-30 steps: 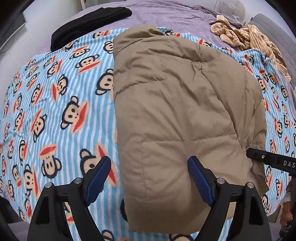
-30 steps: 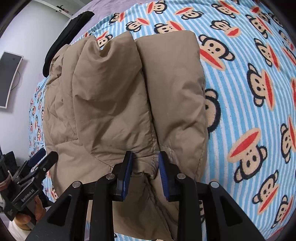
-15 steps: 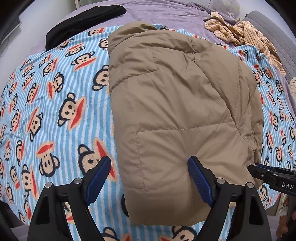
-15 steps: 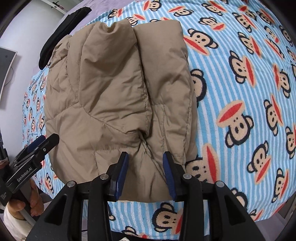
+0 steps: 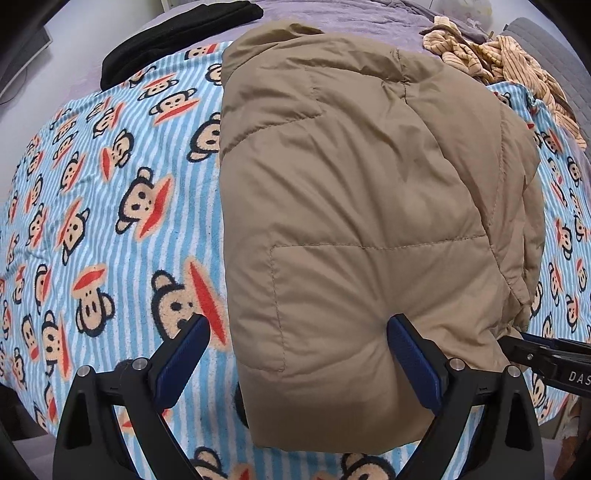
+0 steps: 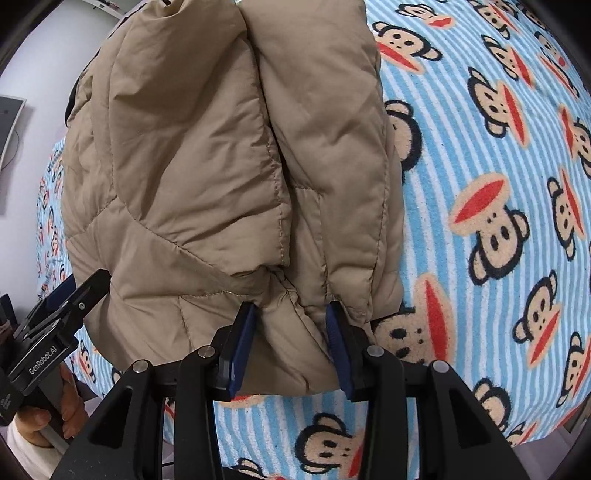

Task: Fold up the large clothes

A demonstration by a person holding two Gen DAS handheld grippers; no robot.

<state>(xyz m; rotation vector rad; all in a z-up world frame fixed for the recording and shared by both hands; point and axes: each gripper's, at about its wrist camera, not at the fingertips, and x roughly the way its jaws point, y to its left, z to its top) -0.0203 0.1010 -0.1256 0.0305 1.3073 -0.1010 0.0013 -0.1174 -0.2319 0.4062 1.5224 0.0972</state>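
1. A tan puffer jacket [image 5: 351, 206] lies folded into a thick bundle on a bed covered by a blue-striped monkey-print blanket [image 5: 110, 192], with its near end reaching the bed's near edge.
2. The left gripper [image 5: 297, 354] has its jaws spread wide; one blue pad sits over the blanket just left of the jacket, the other over the jacket's near end, and nothing is pinched between them.
3. The right gripper [image 6: 291, 343] is at the jacket's near right corner, jaws parted, with a puffy fold of fabric bulging between the two pads. I can't tell whether the pads are actually pressing it.
4. In the right wrist view the jacket [image 6: 229, 166] shows two padded lobes side by side with a seam between, and the left gripper [image 6: 55, 314] shows at the far left, held by a hand [image 6: 55, 410].
5. A black garment [image 5: 177, 40] lies at the blanket's far left corner.
6. A beige striped garment [image 5: 509, 62] is crumpled at the far right corner, on purple bedding [image 5: 351, 14].
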